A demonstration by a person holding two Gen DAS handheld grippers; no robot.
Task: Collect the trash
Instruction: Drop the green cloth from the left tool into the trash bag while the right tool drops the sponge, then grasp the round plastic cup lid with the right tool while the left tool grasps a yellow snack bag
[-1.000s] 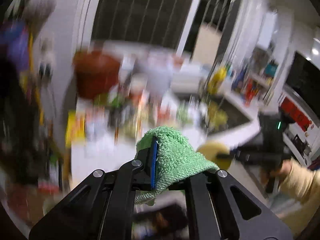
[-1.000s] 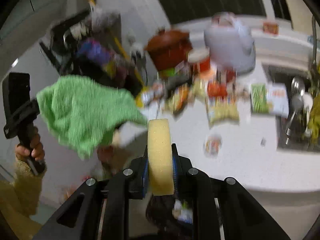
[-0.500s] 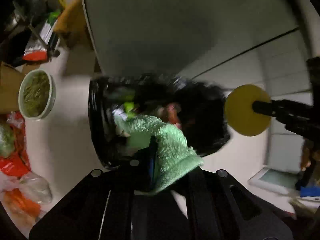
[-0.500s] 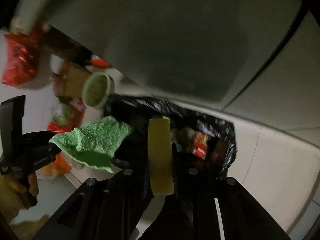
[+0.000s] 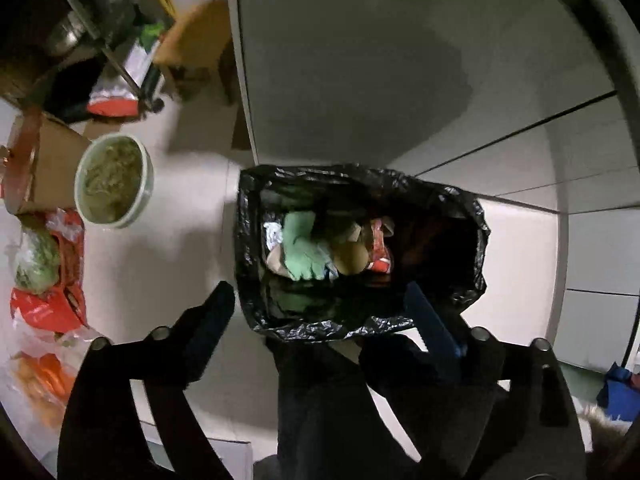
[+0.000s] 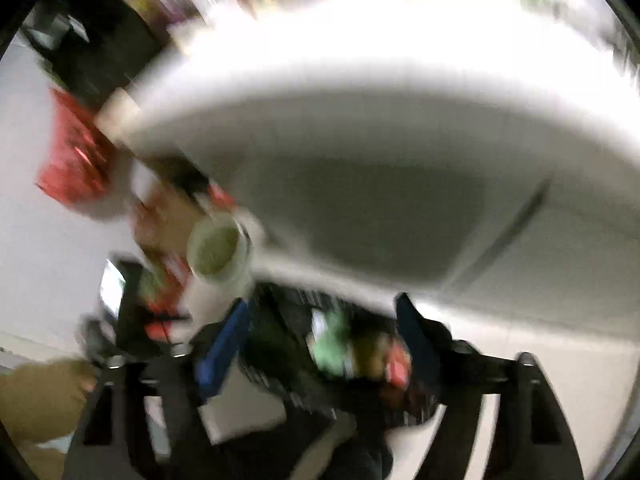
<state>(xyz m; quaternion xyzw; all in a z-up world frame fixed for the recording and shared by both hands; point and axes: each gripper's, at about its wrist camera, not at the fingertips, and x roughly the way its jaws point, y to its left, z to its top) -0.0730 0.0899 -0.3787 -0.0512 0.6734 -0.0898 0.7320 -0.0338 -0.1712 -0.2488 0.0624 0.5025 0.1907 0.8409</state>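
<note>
A trash bin with a black liner stands on the floor against a white cabinet. In it lie the green cloth, the yellow sponge and red wrappers. My left gripper is open and empty just above the bin's near rim. The right wrist view is blurred; my right gripper is open and empty above the bin, where the green cloth shows as a smear.
A round tub of greenish scraps sits on the floor left of the bin, with a cardboard box and red plastic bags beyond it. The white cabinet front rises behind the bin.
Both grippers swung down from the counter to the bin and opened. The green cloth left my left gripper and the yellow sponge left my right; both now lie in the bin.
</note>
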